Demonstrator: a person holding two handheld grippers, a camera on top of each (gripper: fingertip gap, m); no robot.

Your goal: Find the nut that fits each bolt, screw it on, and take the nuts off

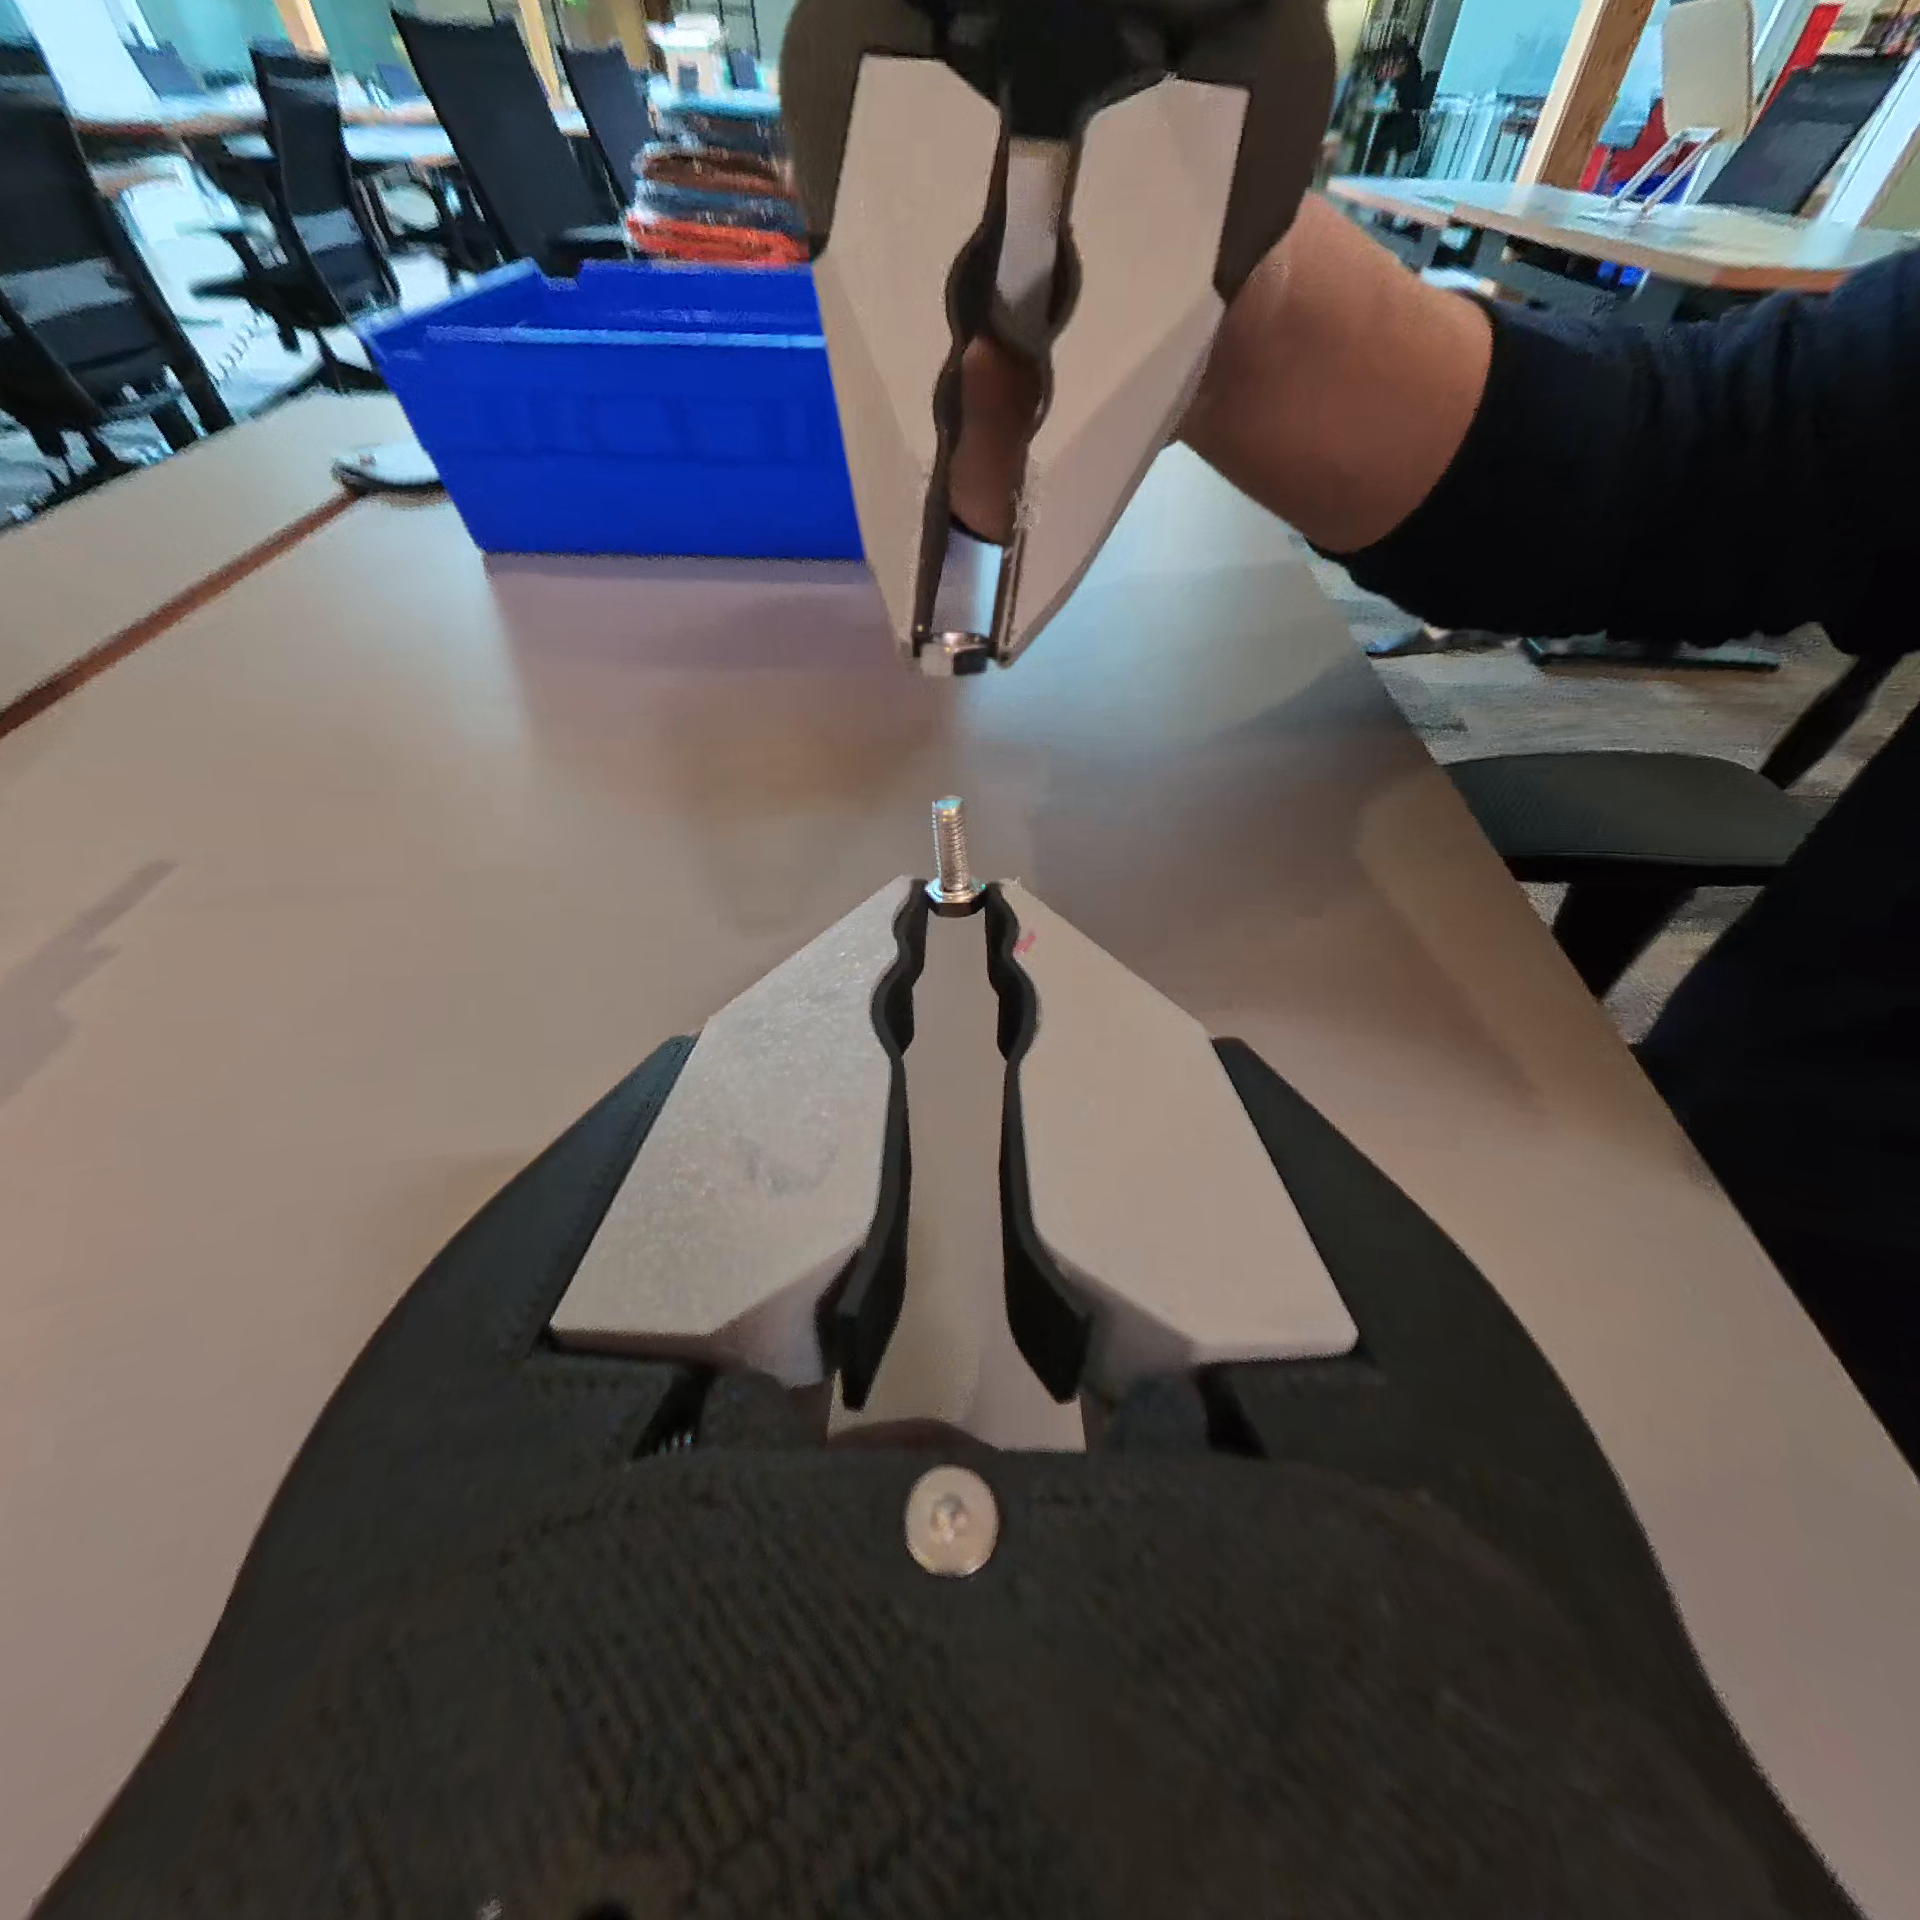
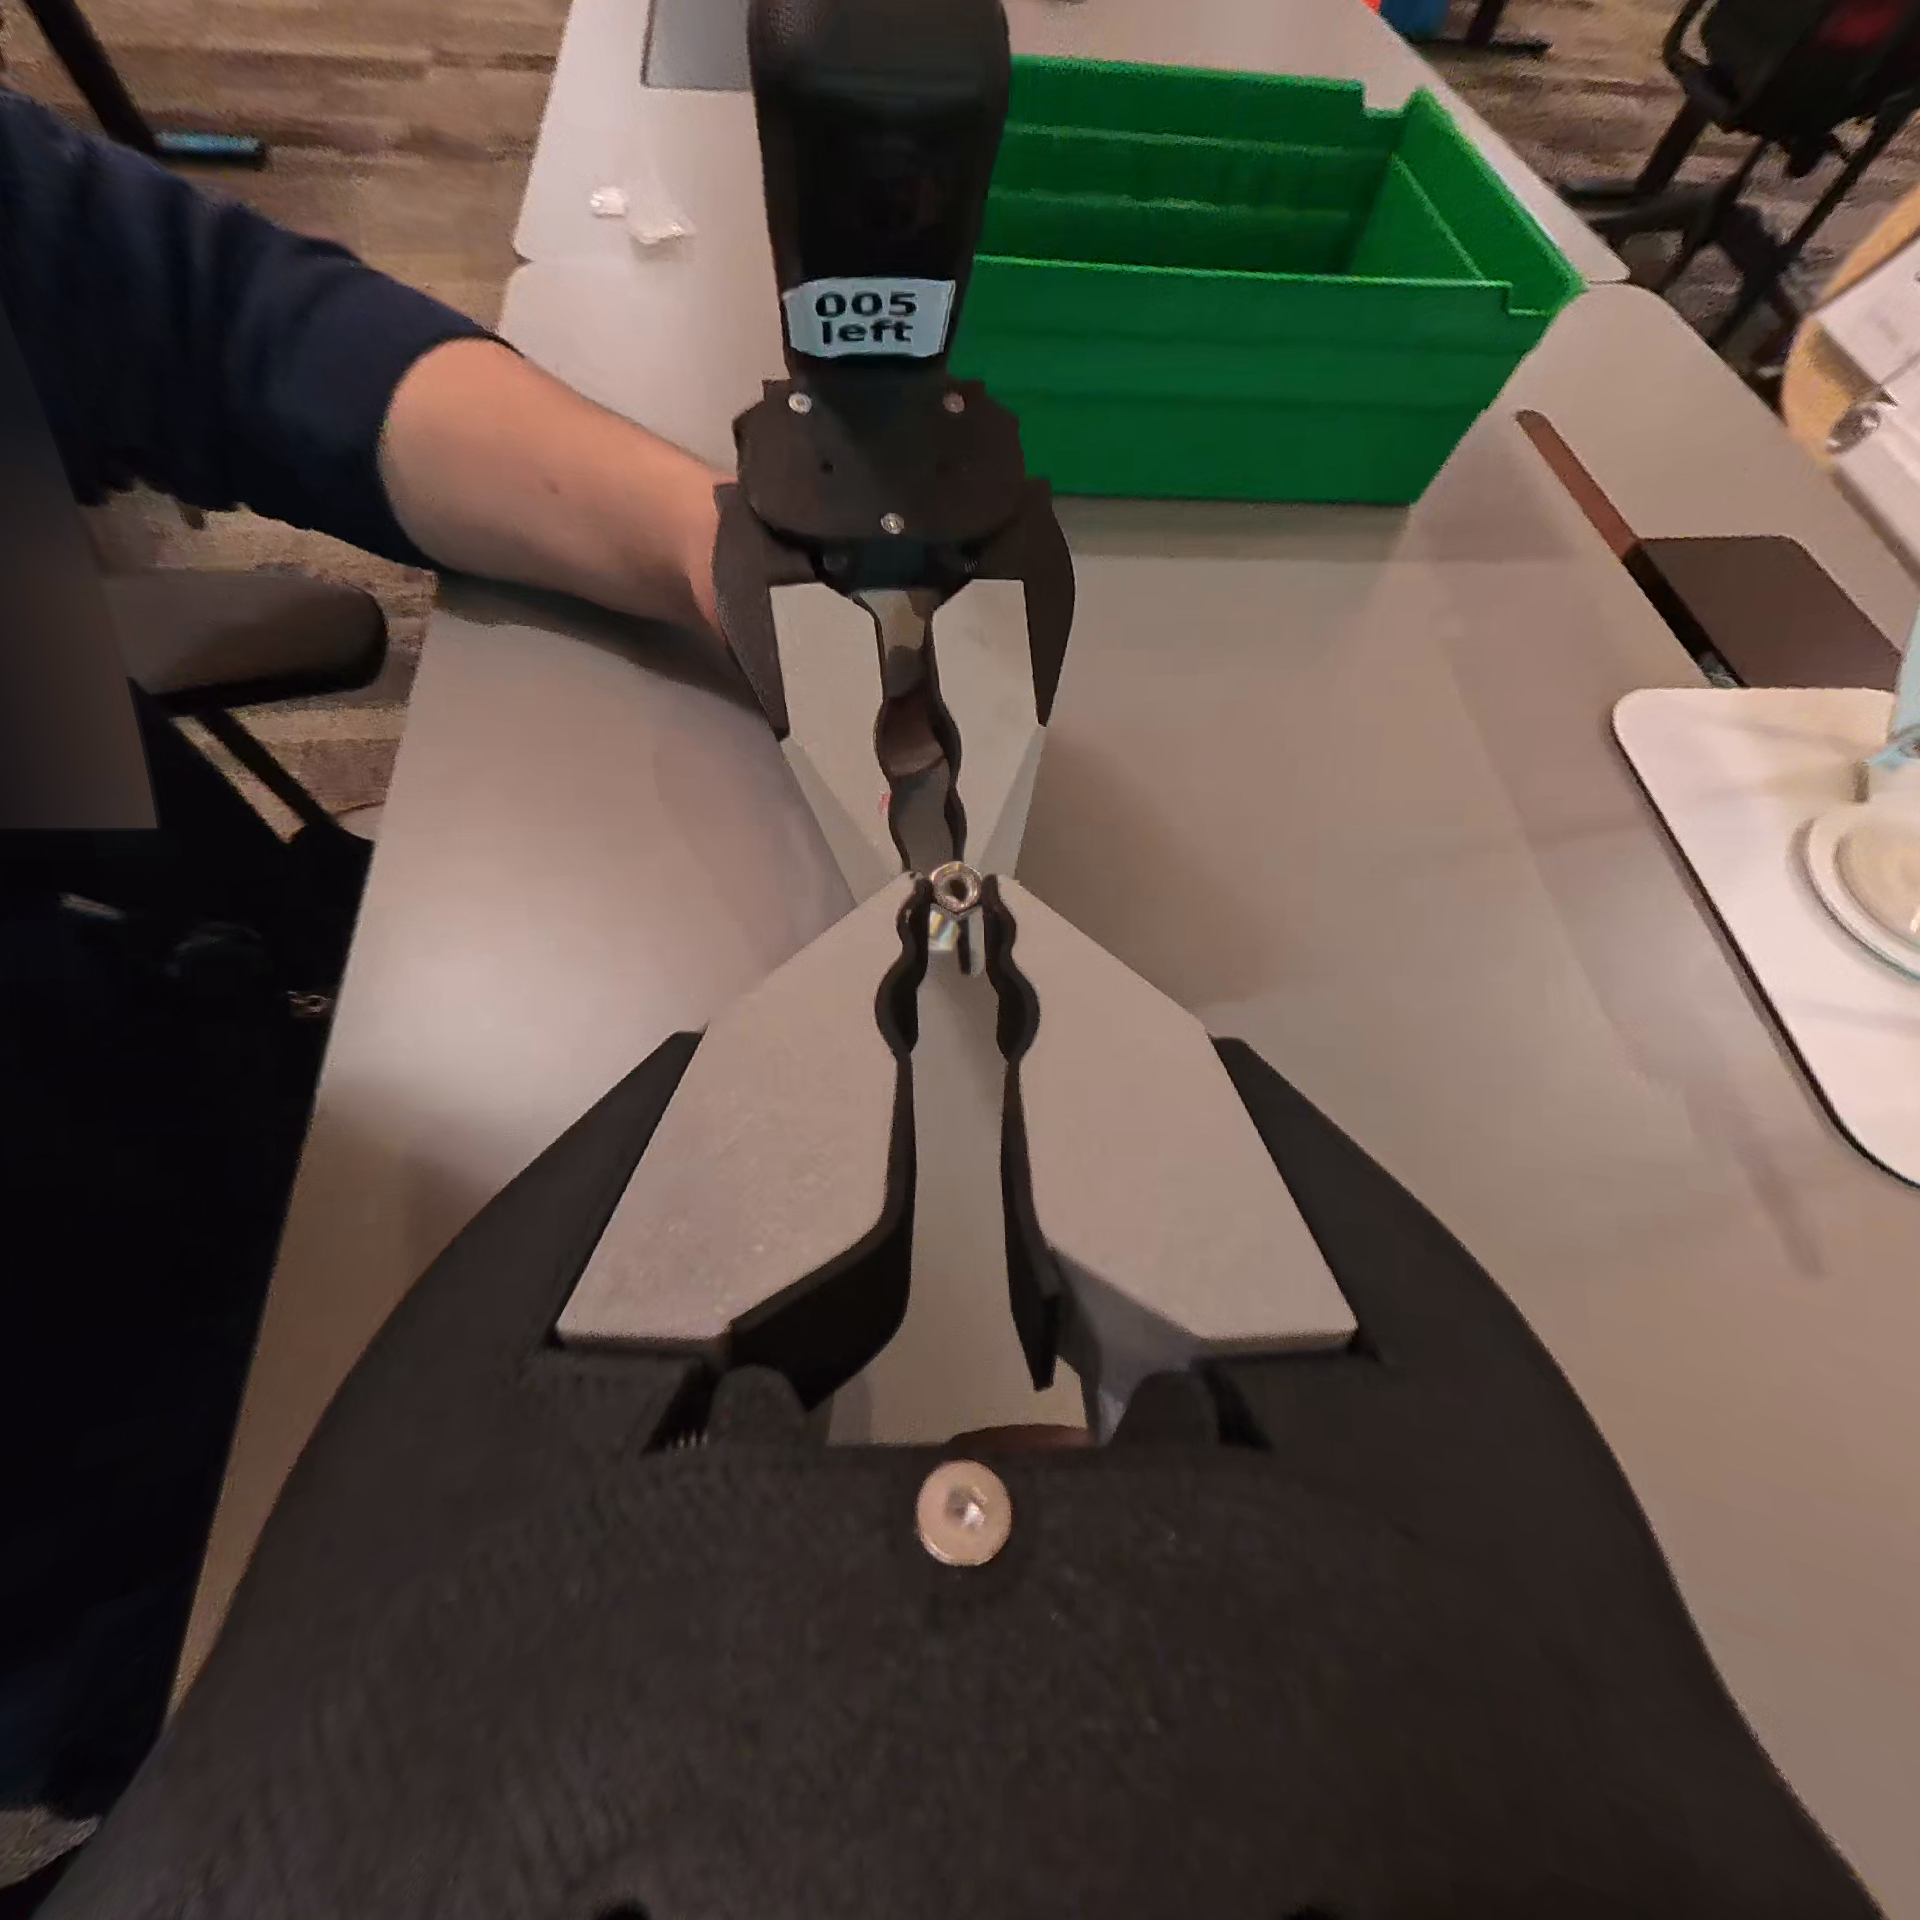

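Item: bolt, head pinched at left claw tips, shank pointing fwd. Nut pinched at right claw tips, just ahead of shank, apart. Risk: axes misaligned w/ bore, nut cross-threaded or dropped.

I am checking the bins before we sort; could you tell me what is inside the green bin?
The green bin shows only bare divider walls; its floor is hidden by the near wall and the left gripper.

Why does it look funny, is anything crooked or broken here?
Nothing stands out. The left tongs pinch a silver bolt by its head, thread pointing straight out. The right tongs pinch a silver nut, facing the bolt with a gap between them. The table shows no spills.
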